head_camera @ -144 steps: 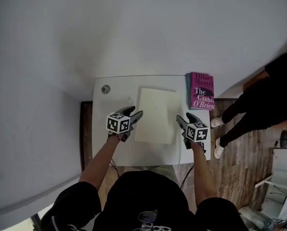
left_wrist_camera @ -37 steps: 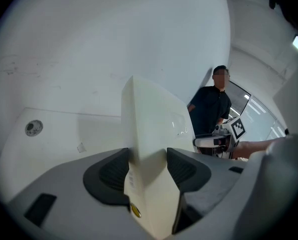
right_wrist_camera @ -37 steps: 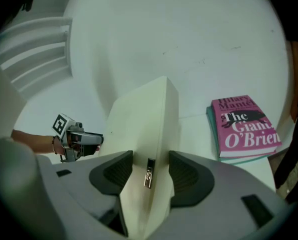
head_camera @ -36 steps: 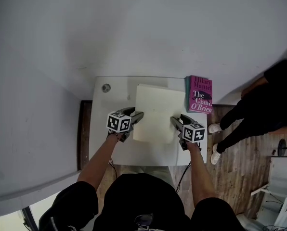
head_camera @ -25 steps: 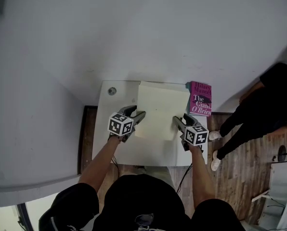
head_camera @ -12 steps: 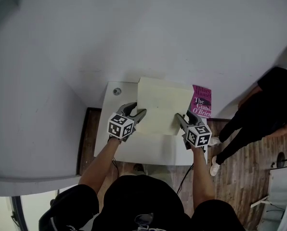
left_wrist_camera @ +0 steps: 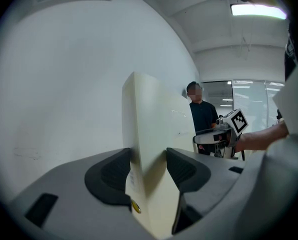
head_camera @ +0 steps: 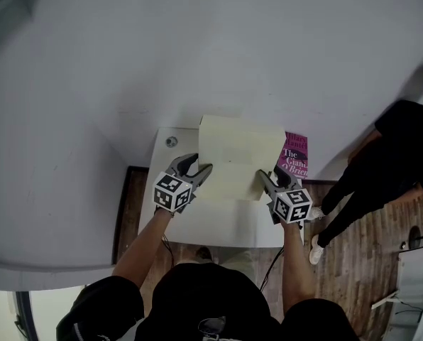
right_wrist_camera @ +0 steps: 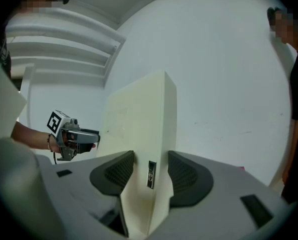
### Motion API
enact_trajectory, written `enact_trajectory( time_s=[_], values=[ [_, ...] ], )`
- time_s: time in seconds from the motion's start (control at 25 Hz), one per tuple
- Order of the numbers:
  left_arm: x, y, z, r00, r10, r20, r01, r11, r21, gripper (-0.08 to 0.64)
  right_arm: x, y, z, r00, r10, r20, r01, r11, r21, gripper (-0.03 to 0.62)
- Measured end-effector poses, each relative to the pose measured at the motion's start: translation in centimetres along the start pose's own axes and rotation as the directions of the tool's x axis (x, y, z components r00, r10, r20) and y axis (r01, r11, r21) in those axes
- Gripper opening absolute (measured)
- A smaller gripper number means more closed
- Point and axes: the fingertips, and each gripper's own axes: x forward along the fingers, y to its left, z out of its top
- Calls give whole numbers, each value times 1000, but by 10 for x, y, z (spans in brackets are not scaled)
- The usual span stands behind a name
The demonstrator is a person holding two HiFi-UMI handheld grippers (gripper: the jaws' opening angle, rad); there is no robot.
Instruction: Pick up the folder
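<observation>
A thick cream folder [head_camera: 238, 153] hangs above the white table [head_camera: 222, 229], its far edge tipped up toward the wall. My left gripper [head_camera: 201, 173] is shut on its left edge and my right gripper [head_camera: 262, 180] on its right edge. In the left gripper view the folder [left_wrist_camera: 150, 134] stands on edge between the dark pads [left_wrist_camera: 113, 172], and the right gripper [left_wrist_camera: 215, 137] shows beyond it. The right gripper view has the folder [right_wrist_camera: 141, 124] clamped between its pads [right_wrist_camera: 181, 174], a small label on the spine, and the left gripper [right_wrist_camera: 75, 136] at the far side.
A magenta book [head_camera: 295, 159] lies at the table's back right corner, partly behind the folder. A small round fitting [head_camera: 171, 142] sits at the back left of the tabletop. A person in black [head_camera: 392, 158] stands on the wooden floor to the right.
Both grippers have risen with the folder clamped between them. The folder has come up off the table and now covers part of the book.
</observation>
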Motion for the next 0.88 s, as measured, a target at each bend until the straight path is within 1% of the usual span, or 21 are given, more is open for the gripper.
enact_trajectory(
  time_s=[0.16,0.4,0.88],
  values=[
    [-1,-1,11,1000,-4,26,4,1000,15,242,-3,0,12,1000,-8,23,8,1000,-17,232],
    [-6,1,17,999,-14,47,13,1000,28,242,-5,5,19,999,-16,37,17,1000,-25,230],
    [-9,3,23,998,-20,57,18,999,34,241,-5,8,26,998,-31,46,33,999,-35,229]
  ],
)
